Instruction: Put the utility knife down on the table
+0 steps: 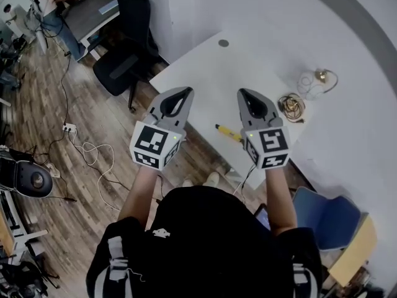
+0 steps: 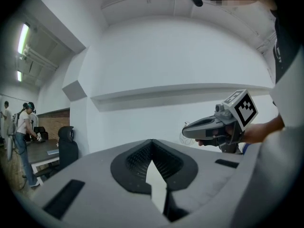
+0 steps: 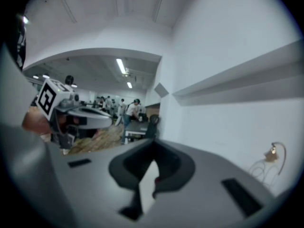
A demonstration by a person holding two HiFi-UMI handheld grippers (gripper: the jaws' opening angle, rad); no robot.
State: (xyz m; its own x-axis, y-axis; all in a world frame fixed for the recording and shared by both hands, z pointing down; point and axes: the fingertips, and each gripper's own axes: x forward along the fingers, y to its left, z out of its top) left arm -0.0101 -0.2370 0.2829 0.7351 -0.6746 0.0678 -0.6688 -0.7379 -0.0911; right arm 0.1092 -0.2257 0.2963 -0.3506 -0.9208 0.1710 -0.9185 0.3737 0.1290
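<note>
The yellow utility knife (image 1: 227,132) lies on the white table (image 1: 236,67), close to its near edge. It is free of both grippers. My left gripper (image 1: 184,92) is held up in the air to the knife's left, jaws shut and empty. My right gripper (image 1: 244,94) hovers level with it, just right of the knife, also shut with nothing between the jaws. In the left gripper view the shut tips (image 2: 152,141) point at a white wall, with the right gripper (image 2: 190,131) alongside. The right gripper view shows its tips (image 3: 153,141) closed and the left gripper (image 3: 116,122) beside it.
A coil of dark cable (image 1: 291,105) and a white cable with a brass part (image 1: 317,79) lie at the table's right end. A black office chair (image 1: 124,64) stands left of the table. A blue chair (image 1: 329,216) is at lower right, a power strip (image 1: 68,128) on the wooden floor.
</note>
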